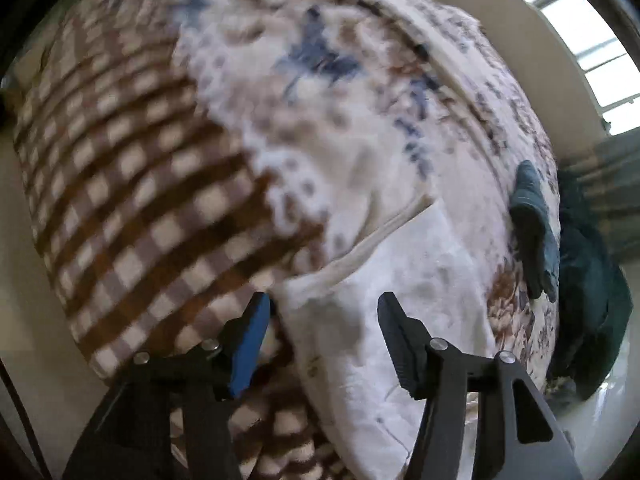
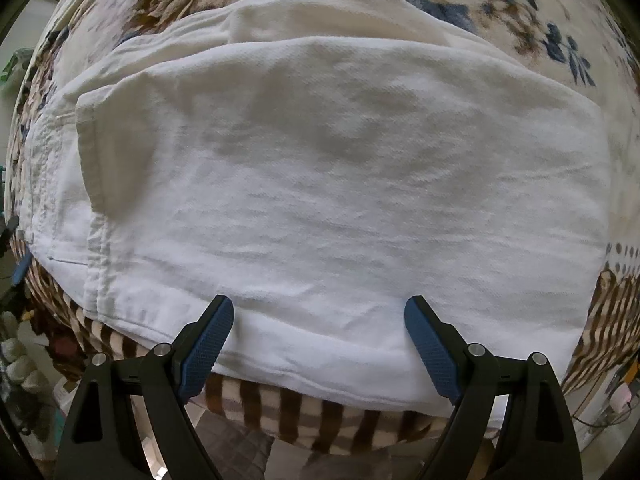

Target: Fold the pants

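Note:
White pants point(image 2: 328, 184) lie folded in layers on a bed and fill most of the right wrist view. Their near edge hangs toward the bed's front. My right gripper point(image 2: 320, 320) is open and empty, its fingers just over that near edge. In the left wrist view the pants point(image 1: 408, 304) show as a white corner at the lower middle. My left gripper point(image 1: 324, 312) is open and empty above that corner, by the edge where white cloth meets the checked blanket. The left view is blurred by motion.
A floral bedspread point(image 1: 328, 92) covers the bed, with a brown and cream checked blanket point(image 1: 132, 184) over its side; the blanket also hangs below the pants point(image 2: 320, 420). A dark teal garment point(image 1: 536, 232) lies at the bed's far edge. A window point(image 1: 592, 40) is beyond.

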Action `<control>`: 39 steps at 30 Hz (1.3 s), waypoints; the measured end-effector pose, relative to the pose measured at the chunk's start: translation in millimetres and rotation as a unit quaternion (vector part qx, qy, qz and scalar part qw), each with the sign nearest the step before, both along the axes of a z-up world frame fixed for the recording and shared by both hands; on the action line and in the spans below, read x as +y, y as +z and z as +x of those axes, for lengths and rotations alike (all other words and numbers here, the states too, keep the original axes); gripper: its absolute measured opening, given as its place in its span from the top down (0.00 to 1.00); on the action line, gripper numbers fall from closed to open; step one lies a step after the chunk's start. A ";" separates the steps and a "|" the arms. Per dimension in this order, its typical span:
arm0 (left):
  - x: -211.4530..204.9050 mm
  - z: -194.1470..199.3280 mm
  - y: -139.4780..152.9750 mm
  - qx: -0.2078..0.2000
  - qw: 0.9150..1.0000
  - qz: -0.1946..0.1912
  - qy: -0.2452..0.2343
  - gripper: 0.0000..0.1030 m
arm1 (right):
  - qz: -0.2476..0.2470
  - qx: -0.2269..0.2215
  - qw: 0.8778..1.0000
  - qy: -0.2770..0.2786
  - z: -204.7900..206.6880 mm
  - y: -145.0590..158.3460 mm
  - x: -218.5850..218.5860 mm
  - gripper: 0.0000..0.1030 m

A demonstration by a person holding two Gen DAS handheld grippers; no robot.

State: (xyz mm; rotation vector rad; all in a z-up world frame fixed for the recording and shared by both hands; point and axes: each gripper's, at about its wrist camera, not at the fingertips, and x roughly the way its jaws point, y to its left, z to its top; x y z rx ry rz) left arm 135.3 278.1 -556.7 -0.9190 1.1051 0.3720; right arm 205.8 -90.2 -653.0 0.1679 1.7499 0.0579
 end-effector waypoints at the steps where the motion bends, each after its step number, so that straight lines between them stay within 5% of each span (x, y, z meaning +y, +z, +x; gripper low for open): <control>1: -0.7 1.4 -9.6 0.007 1.000 -0.015 0.000 0.48 | 0.000 0.000 1.000 0.001 -0.3 -0.7 0.6 0.13; 5: -4.5 4.3 -28.7 0.007 0.999 -0.034 0.004 0.45 | -0.001 0.001 1.000 0.003 -0.5 -4.1 1.2 0.13; 9: -16.9 13.4 -1.6 -0.037 0.999 -0.003 -0.023 0.61 | -0.002 0.001 1.000 0.006 0.8 -4.4 2.7 0.13; 12: -26.4 17.1 8.5 -0.053 0.997 0.020 -0.059 0.62 | -0.007 0.002 1.000 0.009 -0.8 -8.0 6.0 0.13; 18: 7.3 11.2 -57.4 -0.069 0.990 -0.123 0.000 0.50 | 0.002 0.008 1.000 -0.004 1.1 -10.5 8.2 0.13; 24: 2.3 19.3 -58.0 -0.080 0.990 -0.111 -0.009 0.50 | 0.011 0.011 1.000 -0.007 0.7 -13.8 7.9 0.13; 28: -16.8 36.1 -20.3 -0.071 0.995 -0.035 -0.052 0.75 | 0.012 0.007 1.000 -0.009 -3.2 -14.6 8.7 0.13; 32: -47.3 35.9 48.2 -0.114 0.989 0.018 -0.096 0.79 | 0.018 -0.003 1.000 -0.021 -6.4 -8.7 -0.4 0.13; 35: -95.6 38.4 101.1 -0.140 0.974 0.060 -0.167 0.80 | 0.018 -0.008 0.999 -0.037 -7.3 -2.1 -14.8 0.13; 39: -175.9 36.9 144.9 -0.172 0.942 0.099 -0.269 0.80 | 0.018 -0.013 0.997 -0.070 -18.1 7.0 -42.9 0.13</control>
